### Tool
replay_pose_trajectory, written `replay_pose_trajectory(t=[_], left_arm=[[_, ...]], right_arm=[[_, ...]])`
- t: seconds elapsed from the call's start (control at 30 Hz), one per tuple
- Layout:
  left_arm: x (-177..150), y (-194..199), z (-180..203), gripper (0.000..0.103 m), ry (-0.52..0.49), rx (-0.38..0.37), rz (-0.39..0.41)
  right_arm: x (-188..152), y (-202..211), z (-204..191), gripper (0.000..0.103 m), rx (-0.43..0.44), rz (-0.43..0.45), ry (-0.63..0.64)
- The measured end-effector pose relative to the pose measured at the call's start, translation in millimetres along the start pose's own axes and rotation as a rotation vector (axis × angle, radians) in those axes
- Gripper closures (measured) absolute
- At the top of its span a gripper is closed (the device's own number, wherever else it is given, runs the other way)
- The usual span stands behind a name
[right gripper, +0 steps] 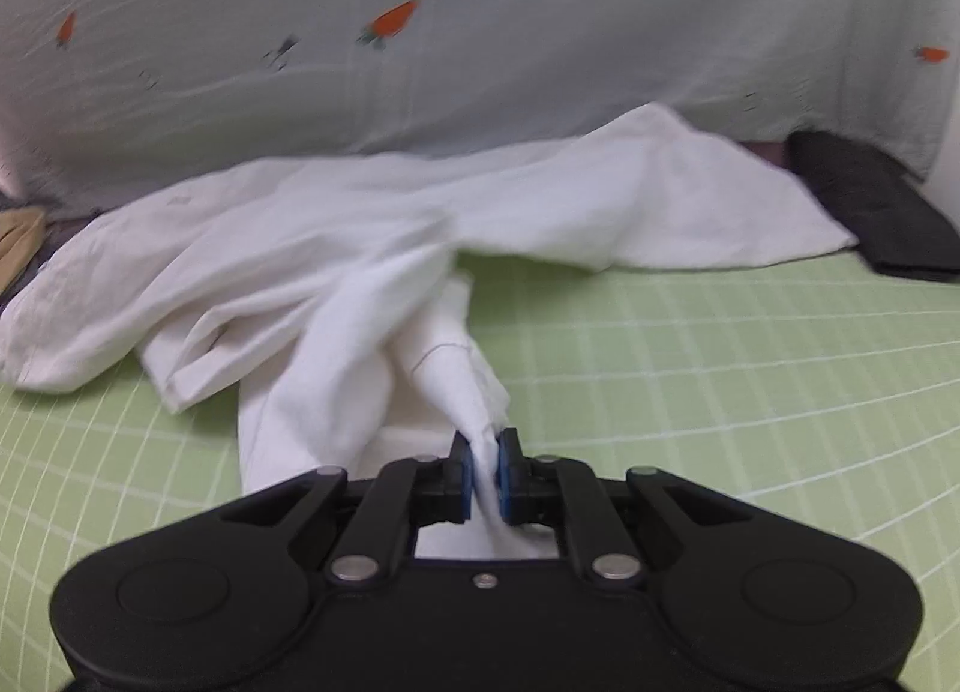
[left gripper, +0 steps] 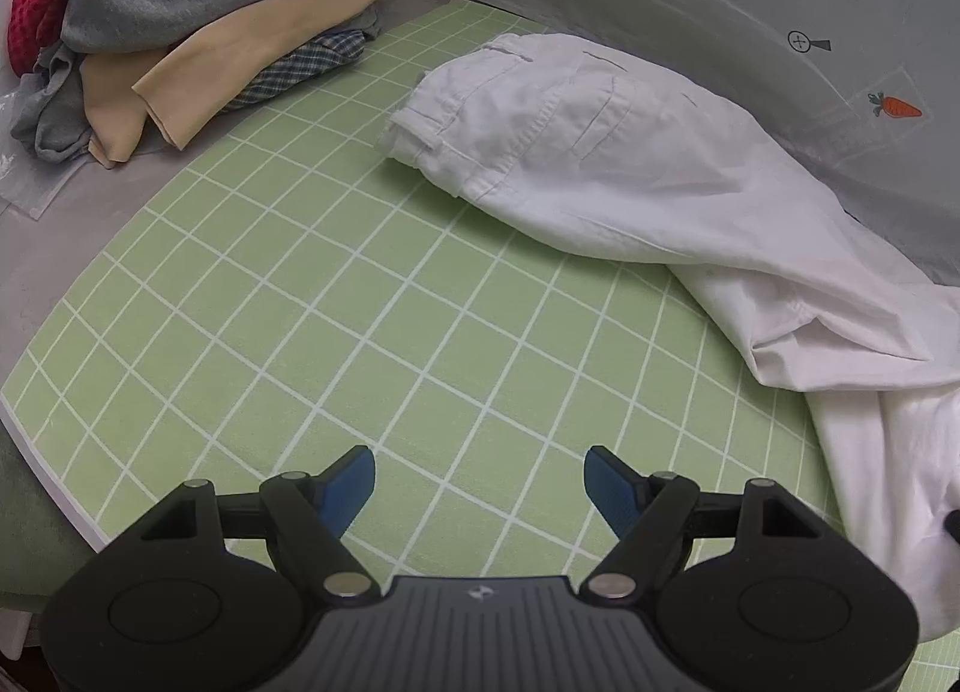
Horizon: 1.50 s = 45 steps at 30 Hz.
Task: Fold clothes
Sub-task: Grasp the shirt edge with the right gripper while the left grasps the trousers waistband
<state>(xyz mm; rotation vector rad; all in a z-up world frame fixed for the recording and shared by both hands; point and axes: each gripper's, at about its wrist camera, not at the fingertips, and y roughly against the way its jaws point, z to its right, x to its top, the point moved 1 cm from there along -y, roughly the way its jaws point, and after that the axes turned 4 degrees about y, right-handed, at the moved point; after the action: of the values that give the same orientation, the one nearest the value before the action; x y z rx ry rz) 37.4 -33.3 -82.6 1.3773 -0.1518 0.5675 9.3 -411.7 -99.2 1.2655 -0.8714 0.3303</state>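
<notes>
White trousers [left gripper: 600, 152] lie on the green grid mat [left gripper: 360, 302], waistband to the left, legs running right and toward me. My left gripper [left gripper: 480, 482] is open and empty above bare mat, well short of the trousers. My right gripper [right gripper: 485, 464] is shut on a bunched piece of the white trousers [right gripper: 360, 248], which rises in a taut ridge from the jaws to the crumpled pile. The right wrist view is blurred.
A pile of clothes [left gripper: 198, 14], red, grey, tan and plaid, sits at the mat's far left. A dark folded garment [right gripper: 882, 206] lies at the far right. A grey sheet with carrot prints [right gripper: 480, 32] hangs behind. The mat's left edge [left gripper: 36, 428] is near.
</notes>
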Motion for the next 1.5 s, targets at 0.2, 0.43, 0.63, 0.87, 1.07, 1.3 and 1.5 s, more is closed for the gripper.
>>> replay_pose_trajectory(t=[0.2, 0.43, 0.63, 0.87, 1.07, 1.3, 1.5], left_arm=[[11, -9, 9, 0.026, 0.048, 0.014, 0.014], [39, -26, 0, 0.026, 0.140, 0.039, 0.047], [76, -58, -9, 0.026, 0.266, 0.027, 0.073], [115, -91, -7, 0.025, 0.332, 0.011, 0.066], [124, -118, -6, 0.025, 0.371, -0.016, 0.012], [141, -128, 5, 0.078, 0.327, 0.016, 0.011], [179, -104, 35, 0.090, 0.238, 0.037, 0.112]], right_arm=[[14, 7, 81, 0.095, -0.279, 0.057, -0.049], [20, -5, 147, 0.095, -0.457, 0.049, -0.101], [22, -40, 163, 0.094, -0.512, -0.006, -0.116], [27, -74, 176, 0.093, -0.541, -0.088, -0.177], [25, -84, 177, 0.093, -0.544, -0.122, -0.180], [27, -94, 177, 0.093, -0.549, -0.151, -0.154], [31, -101, 180, 0.093, -0.544, -0.161, -0.138]])
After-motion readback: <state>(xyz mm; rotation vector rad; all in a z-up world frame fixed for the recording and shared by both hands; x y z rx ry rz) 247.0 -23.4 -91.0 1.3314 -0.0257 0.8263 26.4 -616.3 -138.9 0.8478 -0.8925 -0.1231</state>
